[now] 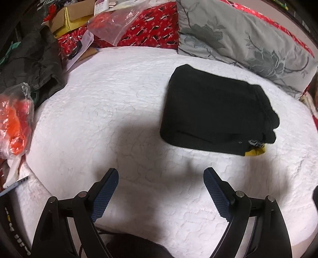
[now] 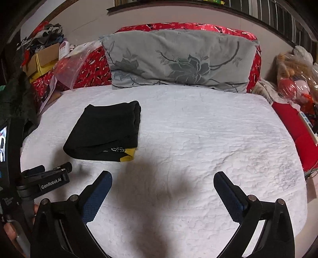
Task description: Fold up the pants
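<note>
Black pants point(image 1: 214, 111) lie folded into a compact rectangle on the white quilted bed point(image 1: 119, 99), a yellow patch showing at the near corner. In the right wrist view the pants point(image 2: 107, 131) lie left of centre on the bed point(image 2: 198, 139). My left gripper point(image 1: 161, 174) is open and empty, held above the quilt short of the pants. My right gripper point(image 2: 163, 176) is open and empty, to the right of the pants. The left gripper's body point(image 2: 45, 178) shows at the left edge of the right wrist view.
A grey floral pillow point(image 2: 178, 61) leans on a red headboard cushion point(image 2: 89, 67). Plastic bags point(image 1: 14, 123), a cardboard box point(image 1: 69, 17) and dark clothes point(image 1: 29, 59) crowd the left side. Bagged toys point(image 2: 296, 79) sit at the right.
</note>
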`<state>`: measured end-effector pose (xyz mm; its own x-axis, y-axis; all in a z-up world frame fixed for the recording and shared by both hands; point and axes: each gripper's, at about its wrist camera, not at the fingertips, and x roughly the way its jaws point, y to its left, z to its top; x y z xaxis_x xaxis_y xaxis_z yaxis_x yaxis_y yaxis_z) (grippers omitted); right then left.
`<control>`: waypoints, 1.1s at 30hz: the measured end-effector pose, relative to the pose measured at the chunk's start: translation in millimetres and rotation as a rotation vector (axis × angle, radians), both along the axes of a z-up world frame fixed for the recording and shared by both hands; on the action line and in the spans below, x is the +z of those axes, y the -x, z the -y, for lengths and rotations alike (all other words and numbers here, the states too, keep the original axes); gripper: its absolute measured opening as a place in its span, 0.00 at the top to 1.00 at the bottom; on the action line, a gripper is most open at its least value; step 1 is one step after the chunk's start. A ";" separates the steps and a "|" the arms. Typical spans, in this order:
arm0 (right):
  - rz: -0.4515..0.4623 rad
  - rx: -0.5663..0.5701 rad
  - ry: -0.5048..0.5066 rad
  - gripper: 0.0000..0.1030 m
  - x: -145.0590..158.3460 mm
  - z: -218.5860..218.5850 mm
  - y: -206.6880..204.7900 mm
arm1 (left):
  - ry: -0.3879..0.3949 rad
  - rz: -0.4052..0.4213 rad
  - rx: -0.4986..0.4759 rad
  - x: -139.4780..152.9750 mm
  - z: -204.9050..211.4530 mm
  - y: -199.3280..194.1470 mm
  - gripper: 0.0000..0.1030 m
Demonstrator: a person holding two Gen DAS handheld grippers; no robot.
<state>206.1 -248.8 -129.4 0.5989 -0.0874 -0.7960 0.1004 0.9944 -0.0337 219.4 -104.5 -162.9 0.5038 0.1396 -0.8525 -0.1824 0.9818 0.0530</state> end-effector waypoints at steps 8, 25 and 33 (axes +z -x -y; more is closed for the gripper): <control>0.015 -0.014 -0.019 0.00 3.6 6.8 6.3 | -0.055 0.018 -0.024 5.4 6.3 6.3 0.15; 0.050 -0.041 -0.016 0.00 3.6 20.2 14.9 | -0.064 0.051 -0.060 13.2 21.5 18.6 0.15; 0.080 -0.099 -0.011 0.00 2.6 27.5 21.2 | -0.067 0.056 -0.067 16.3 22.5 21.1 0.15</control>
<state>184.8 -276.3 -126.8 0.6493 -0.1409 -0.7474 0.2001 0.9797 -0.0109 198.2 -127.0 -146.6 0.5607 0.1597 -0.8125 -0.1209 0.9865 0.1105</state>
